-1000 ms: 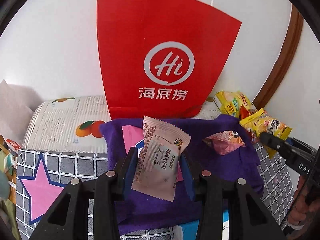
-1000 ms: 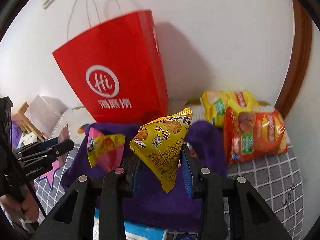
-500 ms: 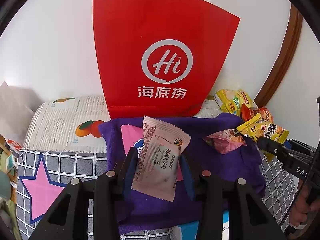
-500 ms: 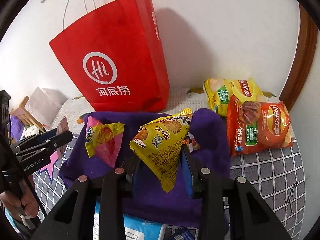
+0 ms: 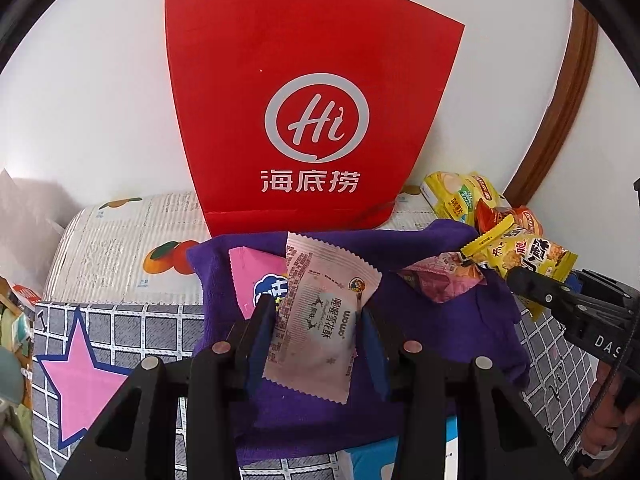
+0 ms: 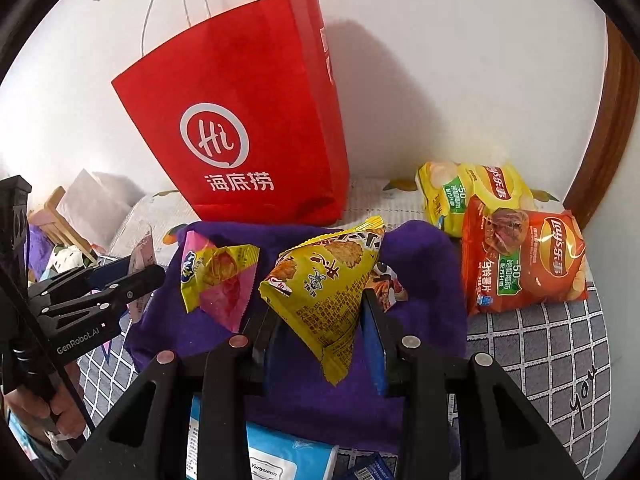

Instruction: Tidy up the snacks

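A tall red paper carrier bag (image 6: 248, 120) with a white "Hi" logo and white cord handles stands upright against the white wall, behind a rumpled purple cloth (image 6: 416, 264) spread over a grey-and-white checked cover (image 6: 552, 344). Its mouth faces up and away from both cameras, so what it holds cannot be told. On the cloth lie a pink-and-yellow triangular snack packet (image 6: 218, 280) and a flat pink packet (image 5: 250, 276), the latter partly hidden behind the left gripper's load. Right of the cloth, a yellow crisp bag (image 6: 468, 192) lies near the wall with an orange-red crisp bag (image 6: 528, 256) overlapping its front edge. A light blue pack (image 6: 280, 456) peeks out under the cloth's near edge, and a pink star (image 5: 80, 380) marks the cover at the left. The left gripper (image 5: 318, 320) is clamped on a pale pink flat sachet with dark print (image 5: 320, 316), held upright above the cloth in front of the bag. The right gripper (image 6: 322, 324) is clenched on a yellow triangular cracker packet (image 6: 324, 284), also lifted over the cloth, its point hanging down between the blue pads. Compared with a second ago, both packets sit in the same grip, and in the right wrist view the crisp bags show more fully and further apart from the red bag.
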Available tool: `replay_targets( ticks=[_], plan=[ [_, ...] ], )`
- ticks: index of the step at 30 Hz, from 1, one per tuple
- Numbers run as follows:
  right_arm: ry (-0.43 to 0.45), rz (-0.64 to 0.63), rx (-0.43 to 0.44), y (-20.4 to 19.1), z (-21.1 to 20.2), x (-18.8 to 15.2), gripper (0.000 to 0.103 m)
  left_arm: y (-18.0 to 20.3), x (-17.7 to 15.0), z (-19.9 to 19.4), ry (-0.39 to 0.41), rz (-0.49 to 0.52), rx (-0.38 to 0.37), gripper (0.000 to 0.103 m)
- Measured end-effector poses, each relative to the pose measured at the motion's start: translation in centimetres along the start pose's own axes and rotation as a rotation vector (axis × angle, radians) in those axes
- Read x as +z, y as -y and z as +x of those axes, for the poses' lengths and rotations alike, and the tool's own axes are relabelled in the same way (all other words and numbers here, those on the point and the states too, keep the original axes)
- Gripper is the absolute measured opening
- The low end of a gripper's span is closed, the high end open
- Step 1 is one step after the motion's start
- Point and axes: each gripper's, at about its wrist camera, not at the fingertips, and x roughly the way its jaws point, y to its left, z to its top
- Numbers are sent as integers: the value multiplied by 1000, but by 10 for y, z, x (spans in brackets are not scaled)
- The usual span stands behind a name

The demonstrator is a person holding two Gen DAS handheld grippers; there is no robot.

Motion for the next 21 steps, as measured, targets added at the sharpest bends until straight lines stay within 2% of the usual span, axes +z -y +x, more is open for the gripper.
replay_targets(
  ticks=[21],
  plan=[
    [-40, -31, -29, -3, 13, -3, 36, -6, 1, -1, 2, -15, 1, 41]
  ],
)
